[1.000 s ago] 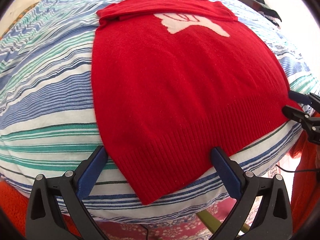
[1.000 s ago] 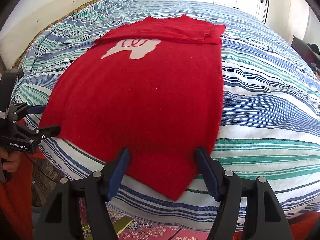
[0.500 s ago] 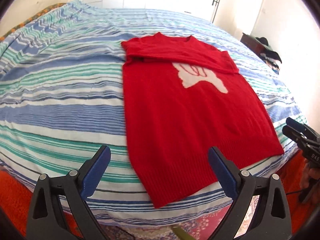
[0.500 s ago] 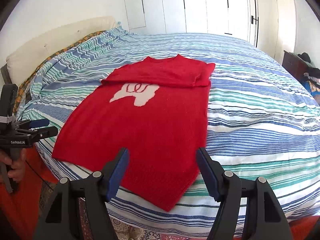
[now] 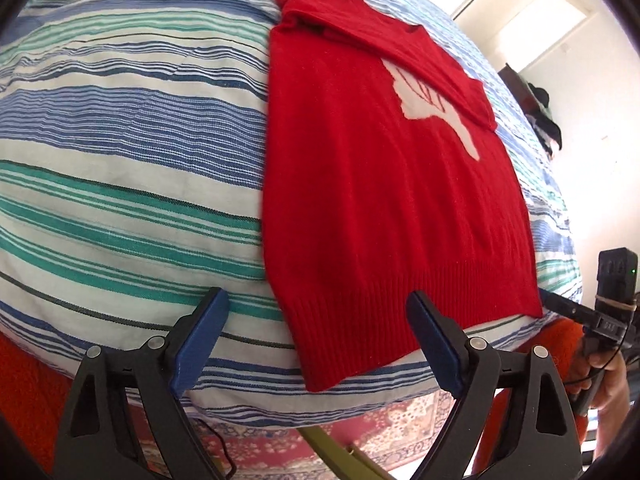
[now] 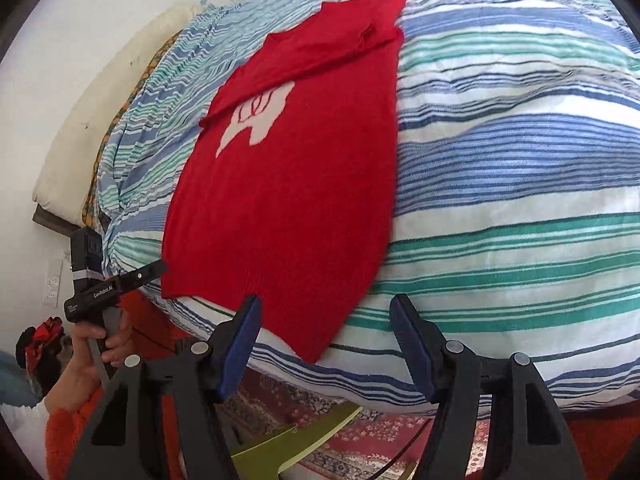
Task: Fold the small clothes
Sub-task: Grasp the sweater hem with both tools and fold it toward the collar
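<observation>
left gripper (image 5: pixel 318 344) fingers spread, empty | right gripper (image 6: pixel 326 344) fingers spread, empty | red sweater (image 5: pixel 384 200) flat on striped bed (image 5: pixel 120 152), hem corner at 6 o'clock

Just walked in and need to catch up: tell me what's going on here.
A person is folding a red sweater spread flat on a striped bed, holding a gripper in each hand. Its sleeves are already folded across the top. The left gripper and right gripper are both open, each poised at a bottom corner of the hem near the bed's edge. Neither has gripped the fabric yet.
</observation>
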`<state>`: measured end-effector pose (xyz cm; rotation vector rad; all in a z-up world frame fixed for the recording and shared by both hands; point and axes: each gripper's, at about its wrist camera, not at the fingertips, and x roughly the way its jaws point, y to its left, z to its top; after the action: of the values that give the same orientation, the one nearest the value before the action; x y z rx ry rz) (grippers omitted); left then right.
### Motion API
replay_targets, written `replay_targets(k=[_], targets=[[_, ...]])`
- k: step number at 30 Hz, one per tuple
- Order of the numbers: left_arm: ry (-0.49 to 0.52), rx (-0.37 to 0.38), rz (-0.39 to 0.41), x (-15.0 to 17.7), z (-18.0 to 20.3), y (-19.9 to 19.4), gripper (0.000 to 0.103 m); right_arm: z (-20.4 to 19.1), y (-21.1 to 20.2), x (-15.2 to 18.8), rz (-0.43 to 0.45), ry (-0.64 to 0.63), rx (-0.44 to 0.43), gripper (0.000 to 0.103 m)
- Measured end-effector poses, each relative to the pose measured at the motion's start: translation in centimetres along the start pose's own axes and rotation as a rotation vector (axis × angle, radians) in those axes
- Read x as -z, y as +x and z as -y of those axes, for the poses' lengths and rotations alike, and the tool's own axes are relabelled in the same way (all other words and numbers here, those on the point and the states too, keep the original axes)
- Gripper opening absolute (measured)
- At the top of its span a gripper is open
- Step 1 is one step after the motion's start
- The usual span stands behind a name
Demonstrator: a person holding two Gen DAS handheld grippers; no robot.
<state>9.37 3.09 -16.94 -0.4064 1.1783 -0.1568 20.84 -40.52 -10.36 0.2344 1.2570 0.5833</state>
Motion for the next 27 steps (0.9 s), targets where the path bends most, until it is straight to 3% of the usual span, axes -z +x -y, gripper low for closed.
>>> replay_targets(k=[1,2,3,4,5,8,11,15,19,27], targets=[[0.0,0.008,-0.013,0.1,0.0,0.0,0.079,-0.2,0.5,0.1,-0.013,-0.007,-0.013,0.066],[-0.001,0.021,-0.034,0.2,0.1,0.2,0.063,-0.4,0.9,0.2,-0.019,-0.012,-0.024,0.063],[-0.005,0.038,-0.059,0.1,-0.1,0.5,0.038,-0.4,1.3,0.1,-0.025,-0.007,-0.04,0.048],[-0.012,0.059,-0.084,0.2,-0.2,0.7,0.019,-0.2,1.8,0.1,-0.037,0.007,-0.055,0.014],[-0.028,0.091,-0.108,0.2,-0.5,0.8,0.005,0.1,2.1,0.1,-0.047,0.022,-0.058,0.005],[-0.046,0.141,-0.083,0.2,-0.6,-0.8,0.004,0.1,1.4,0.3,-0.007,0.035,-0.074,0.005],[-0.102,0.254,-0.043,-0.7,-0.6,-3.3,0.004,-0.2,-0.4,0.2,0.075,0.069,-0.15,0.005],[-0.164,0.349,0.01,-5.4,-0.4,-4.2,0.004,0.3,-2.2,-2.3,0.192,0.145,-0.242,0.005],[-0.213,0.352,0.062,-14.4,0.1,-2.2,0.004,1.6,-2.2,-9.0,0.285,0.212,-0.26,0.005],[-0.207,0.2,0.116,-32.6,1.4,5.5,0.004,3.3,1.1,-27.7,0.333,0.196,-0.168,0.005]])
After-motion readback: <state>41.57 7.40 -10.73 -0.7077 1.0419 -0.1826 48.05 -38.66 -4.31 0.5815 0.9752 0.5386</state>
